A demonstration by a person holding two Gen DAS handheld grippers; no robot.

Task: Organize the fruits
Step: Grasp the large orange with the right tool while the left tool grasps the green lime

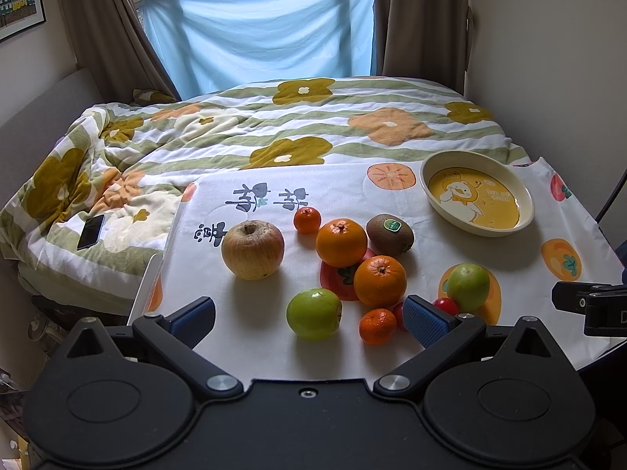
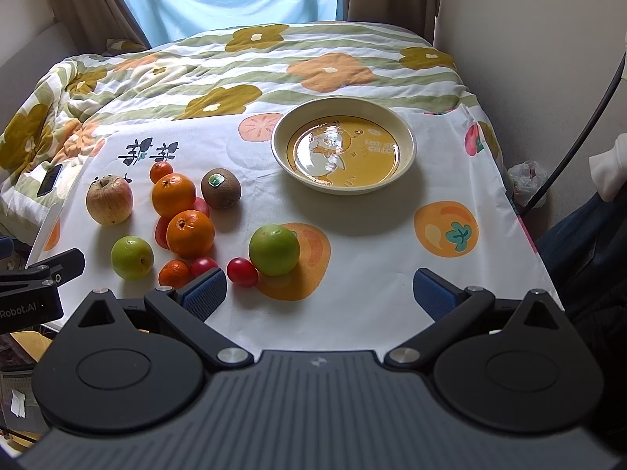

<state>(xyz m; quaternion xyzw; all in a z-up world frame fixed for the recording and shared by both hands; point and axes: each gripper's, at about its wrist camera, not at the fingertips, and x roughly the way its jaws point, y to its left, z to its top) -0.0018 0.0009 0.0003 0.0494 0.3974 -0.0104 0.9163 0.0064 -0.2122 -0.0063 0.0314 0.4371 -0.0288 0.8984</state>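
Fruit lies on a white printed cloth: a reddish-yellow apple (image 1: 252, 249) (image 2: 109, 199), two oranges (image 1: 341, 242) (image 1: 379, 281), a kiwi (image 1: 390, 234) (image 2: 221, 188), two green apples (image 1: 313, 314) (image 1: 468, 286), small mandarins (image 1: 307, 219) (image 1: 377, 326) and cherry tomatoes (image 2: 242, 272) (image 2: 203, 266). An empty cream bowl with a yellow duck picture (image 1: 477, 193) (image 2: 344, 145) stands at the back right. My left gripper (image 1: 309, 321) is open above the near green apple. My right gripper (image 2: 319, 293) is open and empty in front of the right green apple (image 2: 274, 249).
The cloth covers a small table (image 2: 490, 180) next to a bed with a flowered quilt (image 1: 274, 125). A phone (image 1: 91, 232) lies on the quilt at the left. A wall and a dark cable (image 2: 580, 133) are at the right.
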